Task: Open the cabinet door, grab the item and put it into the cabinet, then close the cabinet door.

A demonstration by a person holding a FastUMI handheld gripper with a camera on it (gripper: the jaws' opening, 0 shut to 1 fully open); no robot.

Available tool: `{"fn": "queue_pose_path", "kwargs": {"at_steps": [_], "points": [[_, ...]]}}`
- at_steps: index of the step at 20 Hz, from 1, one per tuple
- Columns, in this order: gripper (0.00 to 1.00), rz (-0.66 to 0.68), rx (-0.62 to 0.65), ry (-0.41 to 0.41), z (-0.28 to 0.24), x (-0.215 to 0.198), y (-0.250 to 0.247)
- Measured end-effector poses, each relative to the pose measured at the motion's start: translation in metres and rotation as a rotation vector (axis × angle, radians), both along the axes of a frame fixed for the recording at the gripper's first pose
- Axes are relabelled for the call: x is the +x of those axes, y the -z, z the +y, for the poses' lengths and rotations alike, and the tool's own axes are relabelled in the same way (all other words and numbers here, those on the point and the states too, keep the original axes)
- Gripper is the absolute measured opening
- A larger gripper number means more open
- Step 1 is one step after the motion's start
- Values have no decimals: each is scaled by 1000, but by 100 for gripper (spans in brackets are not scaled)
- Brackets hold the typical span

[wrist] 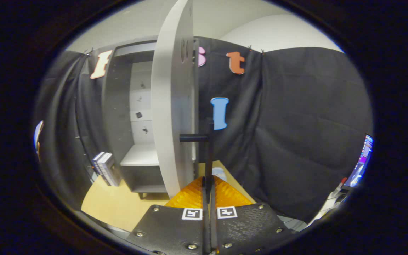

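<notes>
Fingers [209, 186] pinched together on the door's handle [209, 156], pointing level along the desk [119, 205]. Door [172, 106] stands edge-on, well swung out. Beyond, cabinet [133, 117] open, shelf bare. Likely item: books [105, 168] beside it. Best follow the hinge arc, then let go cleanly.

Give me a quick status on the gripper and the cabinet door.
Gripper shut on door handle. Cabinet door swung open, edge-on just ahead; shelf inside bare. Item, books, standing beside cabinet on table, nothing blocking.
</notes>
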State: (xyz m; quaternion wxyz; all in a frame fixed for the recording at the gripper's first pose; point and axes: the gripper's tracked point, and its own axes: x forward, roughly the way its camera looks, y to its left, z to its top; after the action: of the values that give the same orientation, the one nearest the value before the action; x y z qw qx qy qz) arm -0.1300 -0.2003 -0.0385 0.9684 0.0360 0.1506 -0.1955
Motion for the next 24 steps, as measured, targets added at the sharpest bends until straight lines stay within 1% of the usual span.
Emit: {"fn": "queue_pose_path", "kwargs": {"at_steps": [6,9,12,17,19,22,24], "points": [[1,-37,-5,55,-20,-22,-8],[1,-39,-47,104,-25,-36,-7],[1,-41,-66,95,-11,-51,-4],[1,-31,-45,32,37,-42,20],[1,-9,-25,-10,61,-35,37],[5,20,32,-88,102,-21,67],[6,33,52,-120,119,-11,82]]}}
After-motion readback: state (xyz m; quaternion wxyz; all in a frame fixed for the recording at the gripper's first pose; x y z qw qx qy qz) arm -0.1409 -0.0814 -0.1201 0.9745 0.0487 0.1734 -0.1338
